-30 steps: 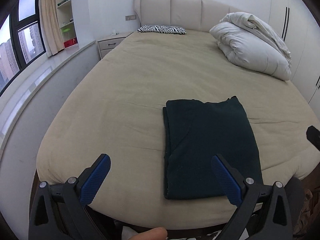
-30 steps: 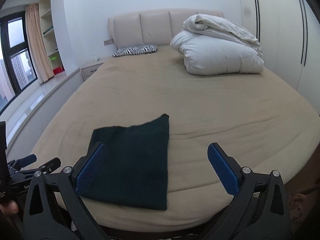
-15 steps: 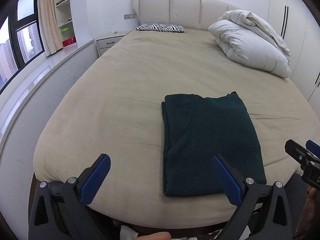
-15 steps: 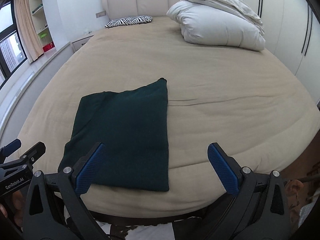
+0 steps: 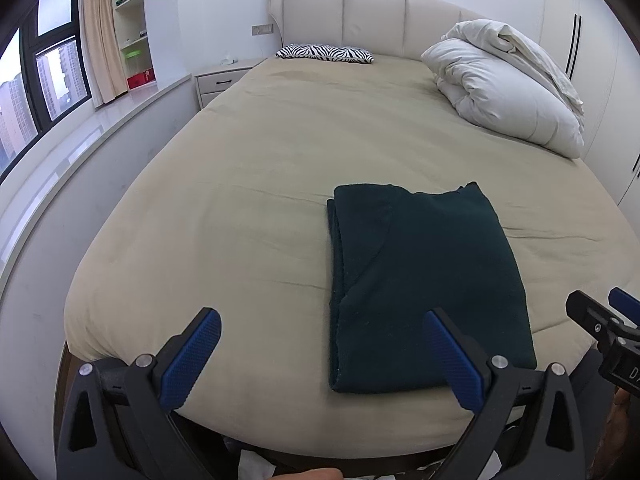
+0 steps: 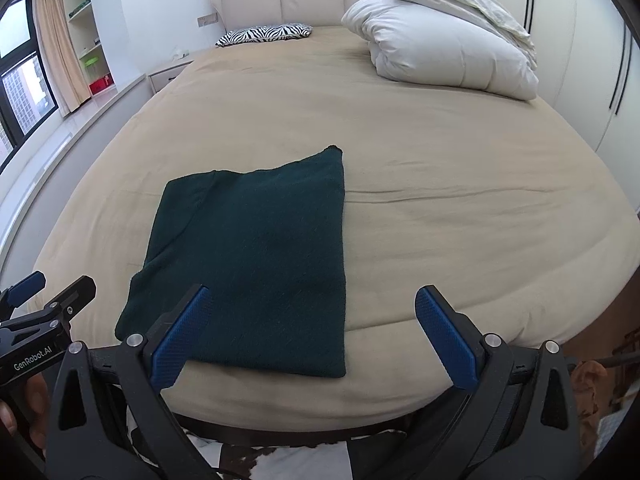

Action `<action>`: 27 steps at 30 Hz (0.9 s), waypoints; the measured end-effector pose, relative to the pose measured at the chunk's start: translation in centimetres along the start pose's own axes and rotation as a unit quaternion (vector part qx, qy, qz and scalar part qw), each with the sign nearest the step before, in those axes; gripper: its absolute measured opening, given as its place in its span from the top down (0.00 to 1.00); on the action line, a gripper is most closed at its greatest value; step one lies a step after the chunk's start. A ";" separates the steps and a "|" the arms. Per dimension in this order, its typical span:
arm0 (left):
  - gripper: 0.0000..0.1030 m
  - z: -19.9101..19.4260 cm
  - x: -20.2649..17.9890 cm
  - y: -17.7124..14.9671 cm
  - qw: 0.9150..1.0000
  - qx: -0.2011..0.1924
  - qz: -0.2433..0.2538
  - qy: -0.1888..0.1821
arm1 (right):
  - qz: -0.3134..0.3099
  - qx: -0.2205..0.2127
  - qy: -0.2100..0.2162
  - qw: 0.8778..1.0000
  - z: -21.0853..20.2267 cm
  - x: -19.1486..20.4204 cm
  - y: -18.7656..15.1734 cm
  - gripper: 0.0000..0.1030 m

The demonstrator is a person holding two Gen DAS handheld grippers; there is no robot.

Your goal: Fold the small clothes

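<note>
1. Beige sheet covers the bed (image 5: 248,184), which has a padded cream headboard (image 5: 372,12); a zebra-print pillow (image 5: 326,53) lies at its head and a bundled white duvet (image 5: 504,88) sits on the far right side.
2. Near the foot edge lies a dark green garment (image 5: 420,276), folded into a flat rectangle, its folded edge on the left.
3. Left gripper (image 5: 322,354) is spread wide and holds nothing, hovering short of the bed's edge.
4. Right gripper (image 6: 308,332) is likewise spread wide and empty; its left finger overlaps the garment's near corner in the right wrist view, contact unclear.
</note>
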State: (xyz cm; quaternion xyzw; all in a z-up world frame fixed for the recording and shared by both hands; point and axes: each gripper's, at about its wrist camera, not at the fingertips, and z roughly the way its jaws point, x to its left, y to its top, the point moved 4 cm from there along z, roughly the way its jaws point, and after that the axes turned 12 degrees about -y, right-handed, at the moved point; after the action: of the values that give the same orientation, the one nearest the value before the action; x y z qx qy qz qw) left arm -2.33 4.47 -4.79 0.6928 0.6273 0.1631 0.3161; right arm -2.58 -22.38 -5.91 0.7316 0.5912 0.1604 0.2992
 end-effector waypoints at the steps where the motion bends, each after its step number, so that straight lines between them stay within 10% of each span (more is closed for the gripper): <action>1: 0.00 0.0 0.0 0.0 1.000 0.000 0.000 0.000 | -0.001 0.001 0.000 1.000 0.1 0.0 0.0 0.00; 27: 0.00 -0.1 -0.2 -0.2 1.000 0.004 0.000 0.000 | -0.004 0.010 0.005 1.000 0.8 0.6 -0.1 0.00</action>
State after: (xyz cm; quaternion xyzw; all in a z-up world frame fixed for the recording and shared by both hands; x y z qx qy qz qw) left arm -2.61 4.30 -4.82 0.6939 0.6282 0.1602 0.3134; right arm -2.05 -22.04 -6.71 0.7310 0.5974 0.1574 0.2897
